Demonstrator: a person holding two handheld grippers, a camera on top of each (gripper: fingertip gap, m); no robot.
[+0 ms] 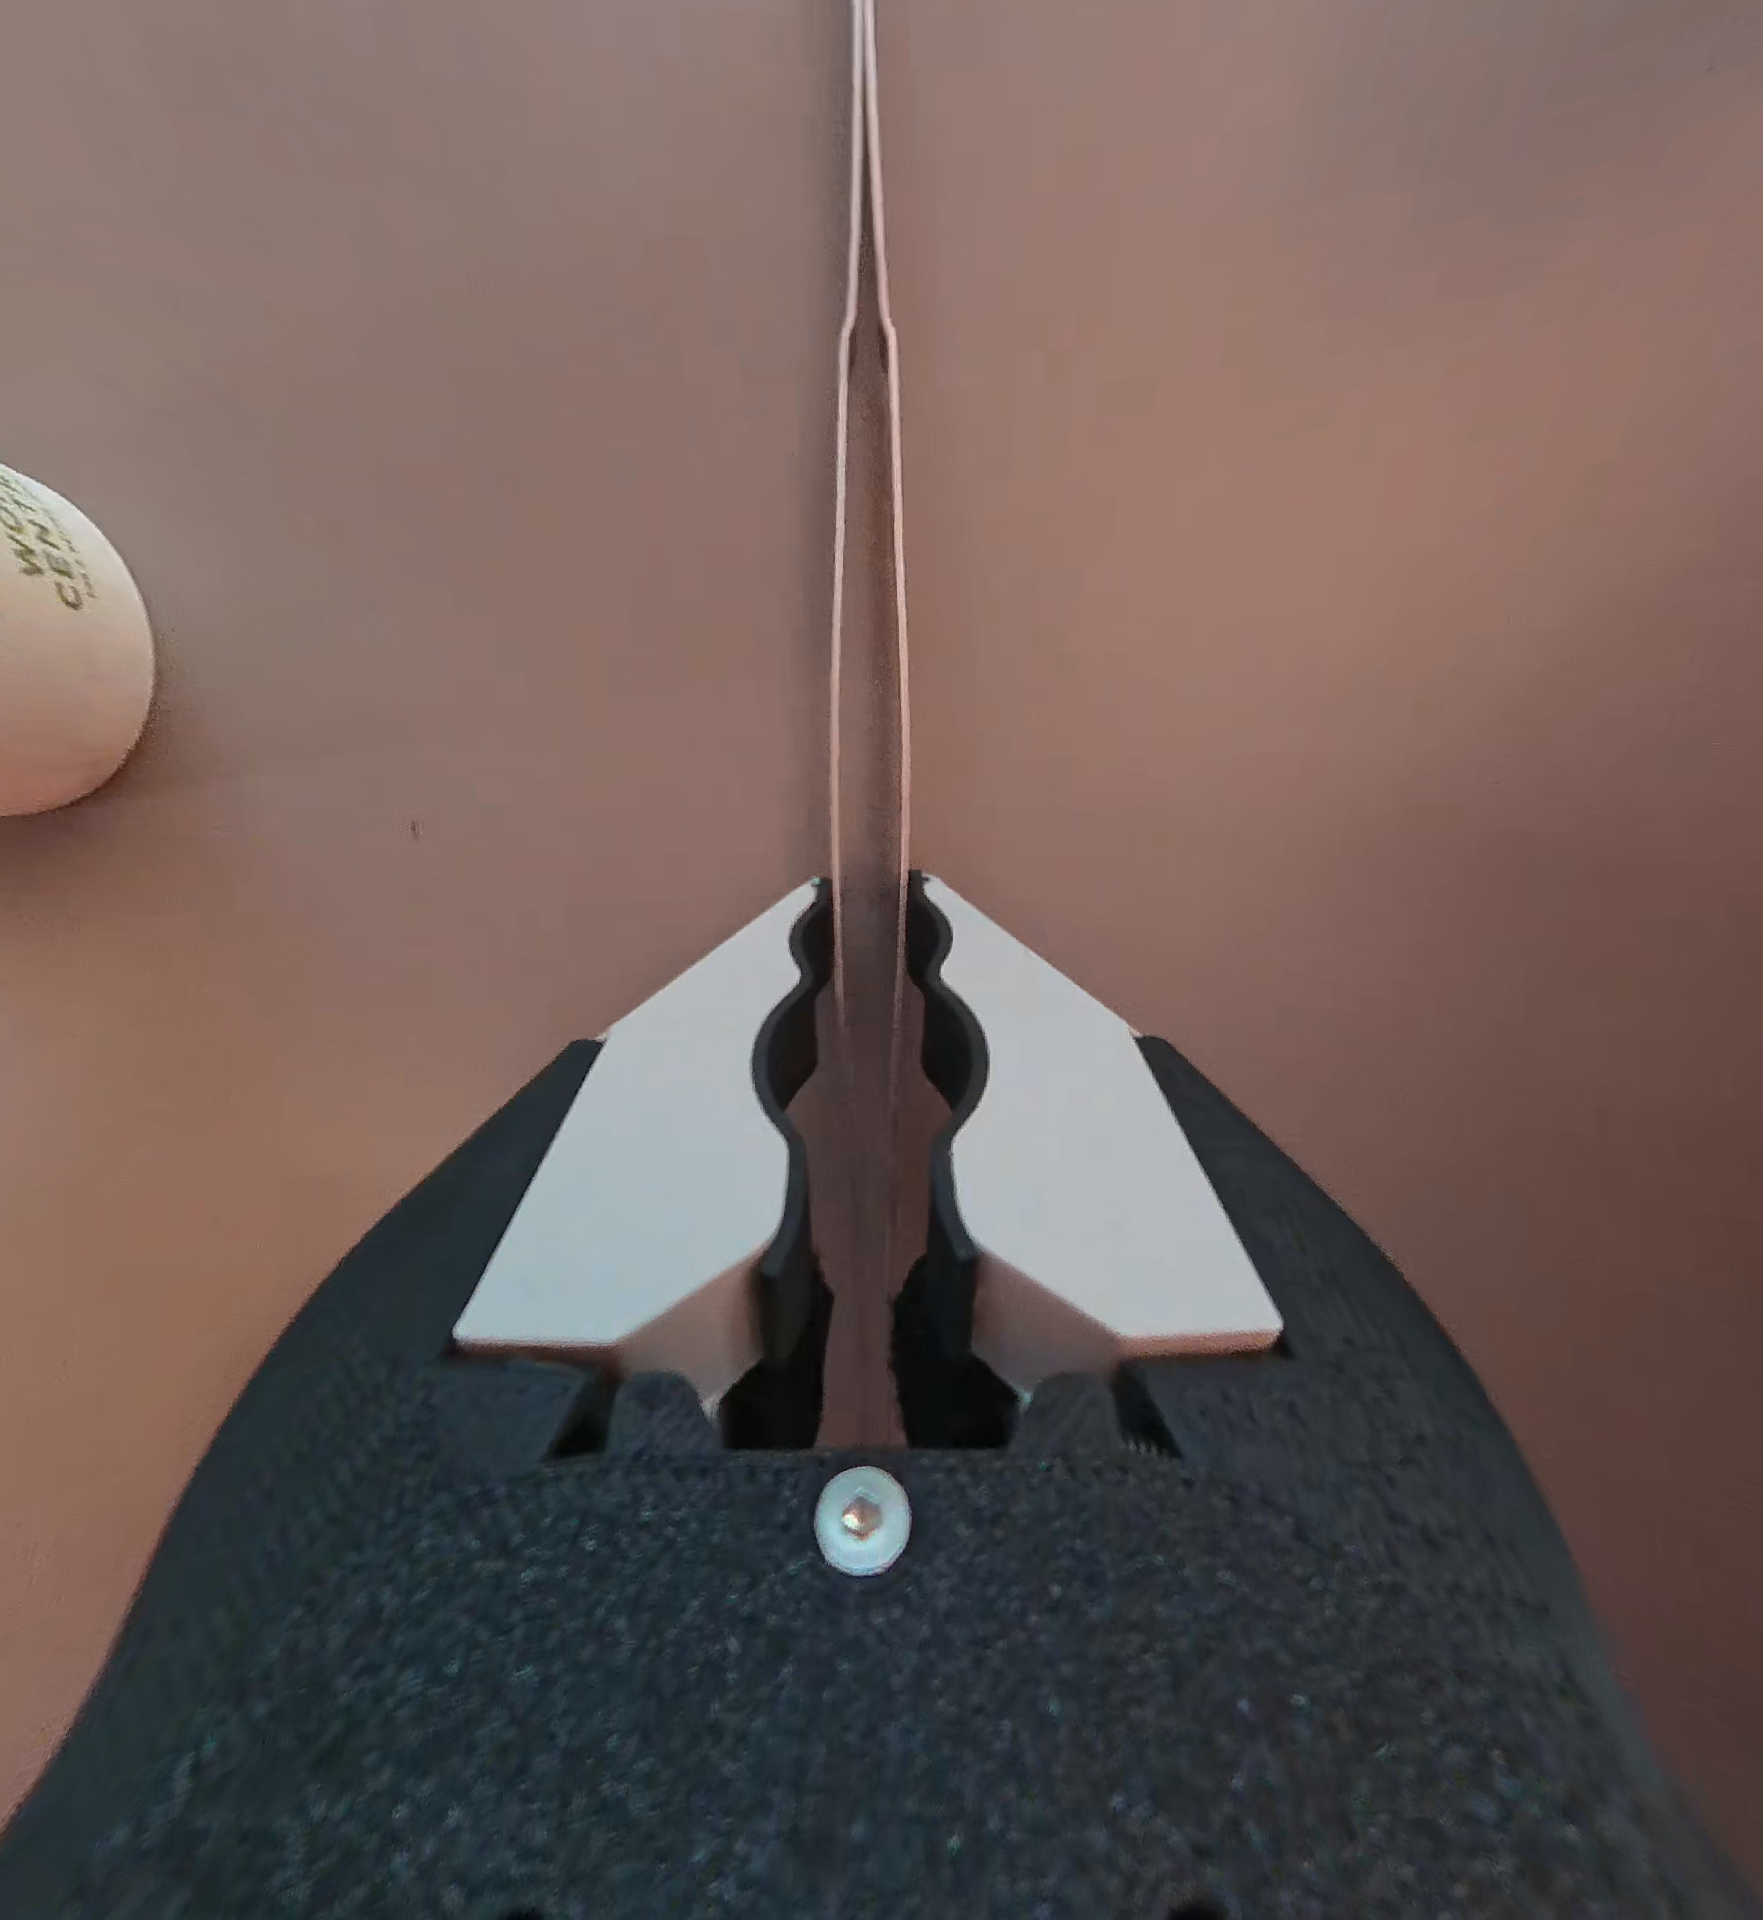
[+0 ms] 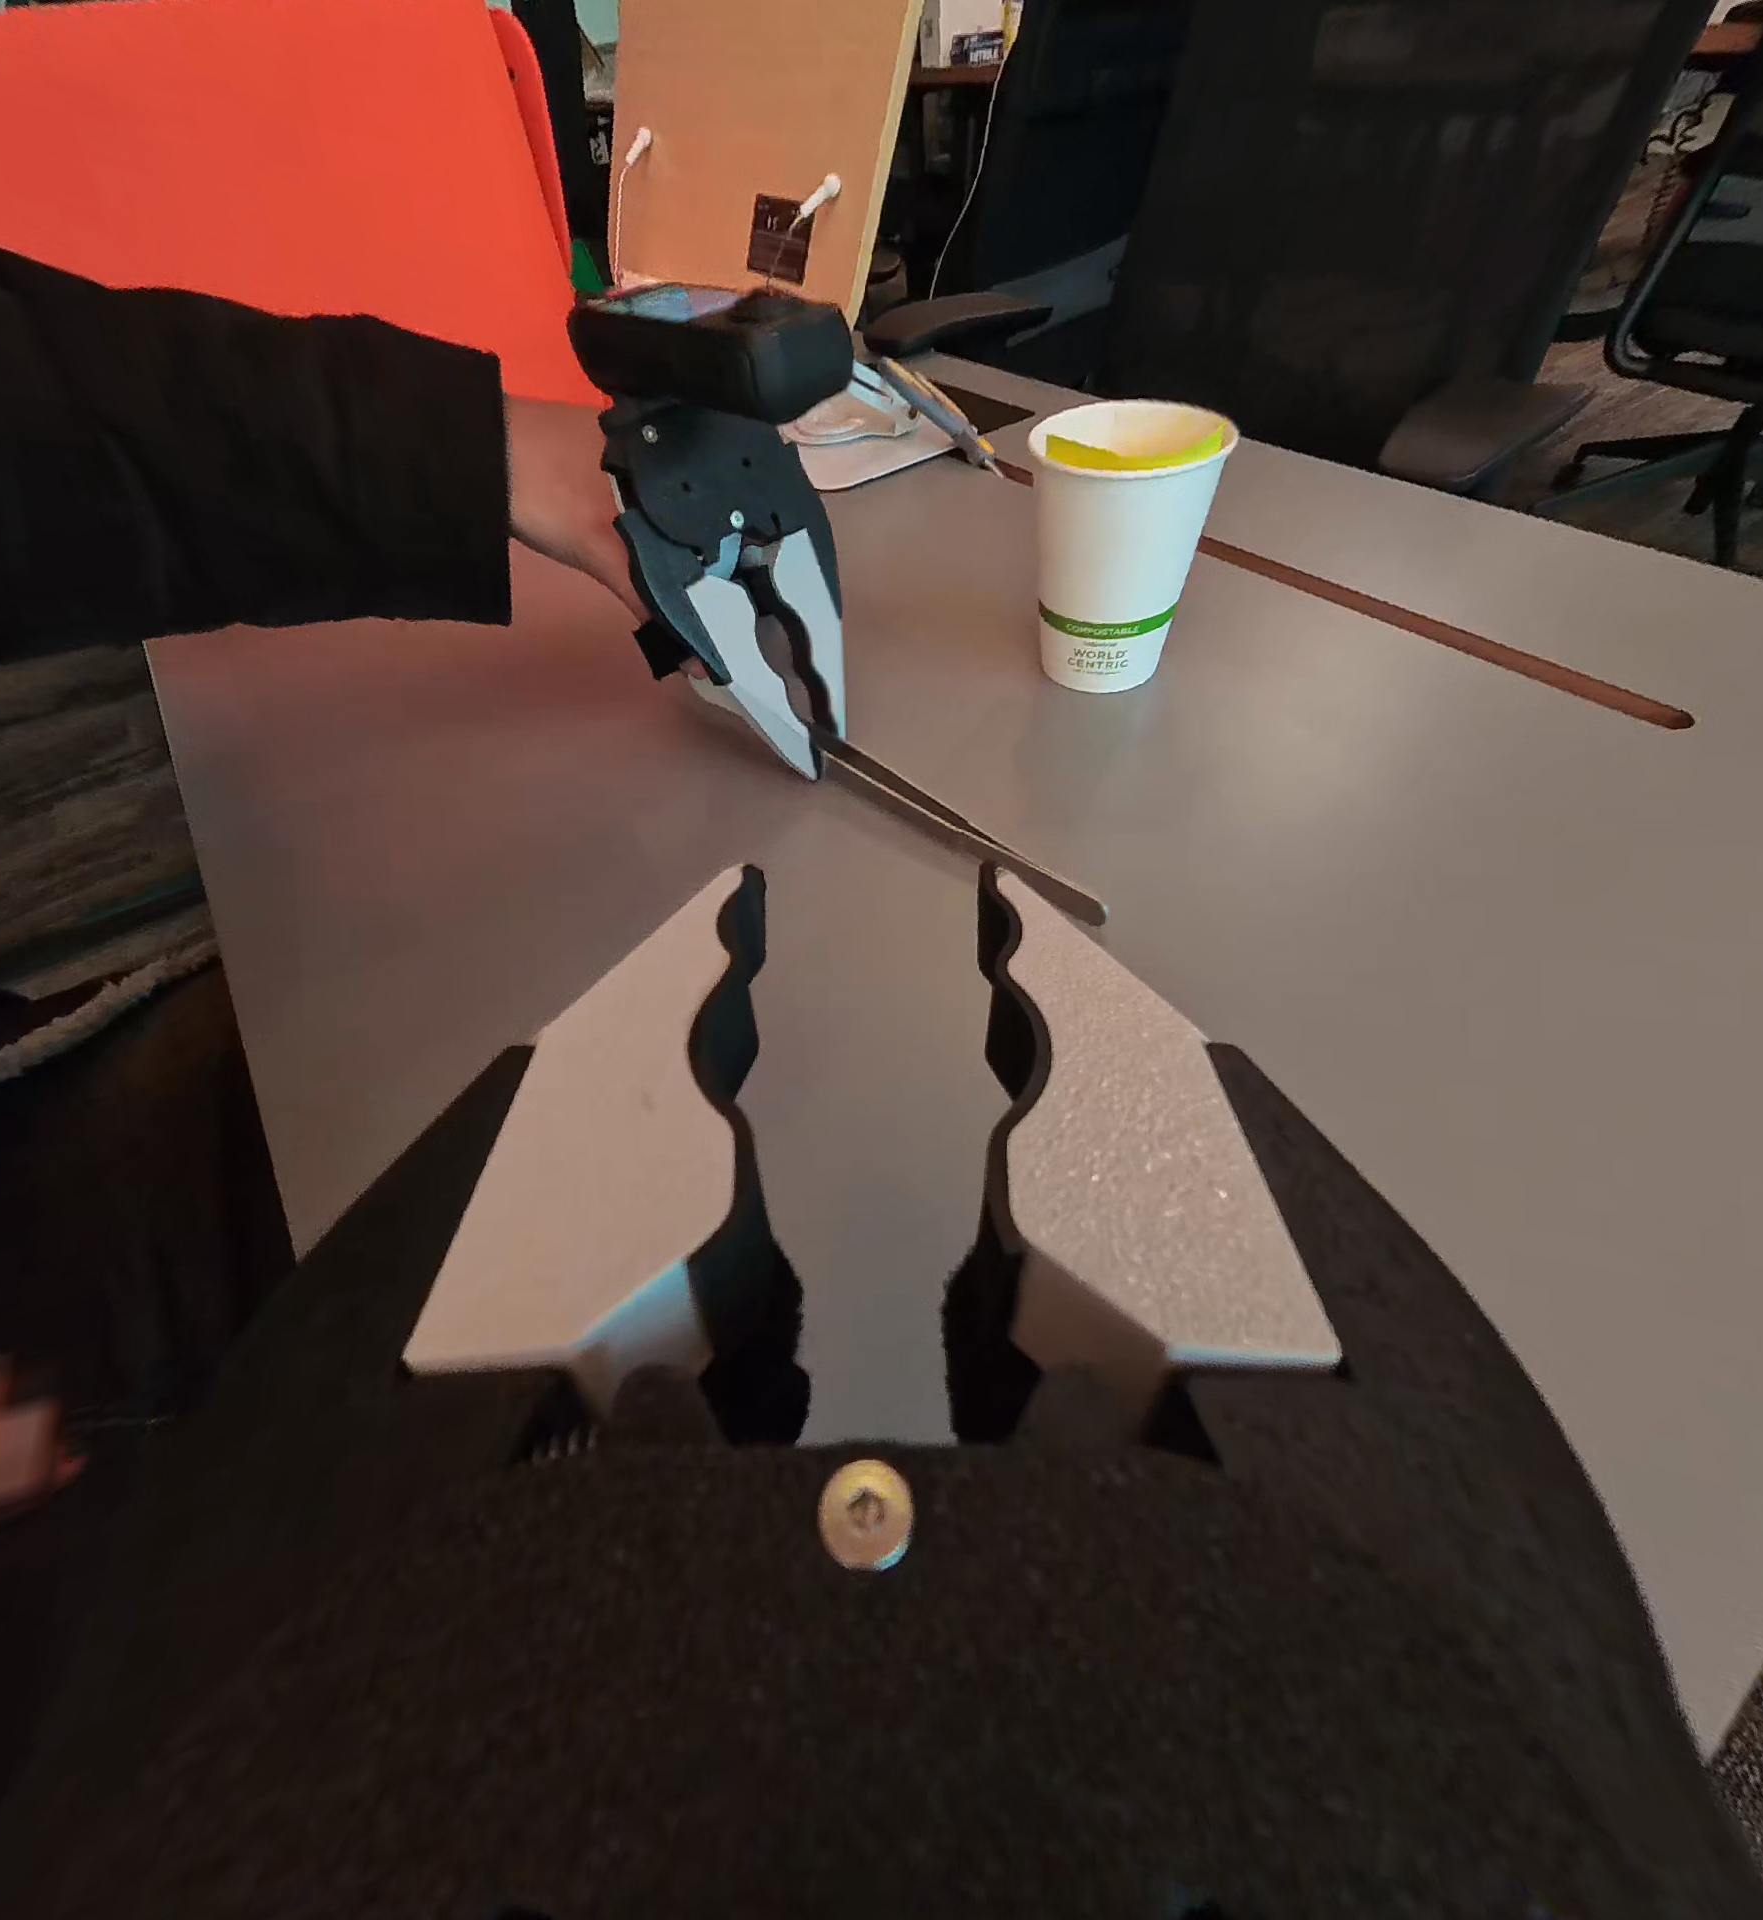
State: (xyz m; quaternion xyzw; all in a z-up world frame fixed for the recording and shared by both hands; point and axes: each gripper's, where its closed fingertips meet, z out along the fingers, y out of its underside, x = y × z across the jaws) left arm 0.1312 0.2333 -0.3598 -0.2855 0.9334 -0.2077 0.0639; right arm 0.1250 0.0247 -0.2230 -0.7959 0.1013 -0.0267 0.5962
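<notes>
- Left wrist view: my left gripper (image 1: 866, 894) is clamped on a pair of slim metal tweezers (image 1: 869, 623), whose 2 thin arms run straight ahead from between my fingers and meet far out in front.
- Both black wavy pads (image 1: 789, 1049) press against the tweezers' sides, and the handle end reaches back between the fingers toward the gripper body.
- Under the tweezers lies a smooth grey table top (image 1: 1376, 623), tinted pinkish in this view.
- Off to my left stands a white paper cup with a green band (image 1: 15, 634), well apart from my fingers and only partly in frame.
- Right wrist view: my right gripper (image 2: 869, 894) has its fingers spread with nothing between them; only bare table top (image 2: 1376, 1039) shows in the gap.
- Ahead and slightly left of it, my left gripper (image 2: 815, 743) points down toward the table, held by a hand in a black sleeve (image 2: 212, 468).
- From there the tweezers (image 2: 960, 831) slant low over the table toward my right fingertip, their tip just beside it; I cannot tell whether they touch the table.
- Farther ahead and right, the cup (image 2: 1121, 540) stands upright with a yellow slip of paper (image 2: 1131, 449) inside.
- Beyond the table are an orange panel (image 2: 233, 135), a brown cardboard sheet (image 2: 752, 104) and dark office chairs (image 2: 1376, 208).
</notes>
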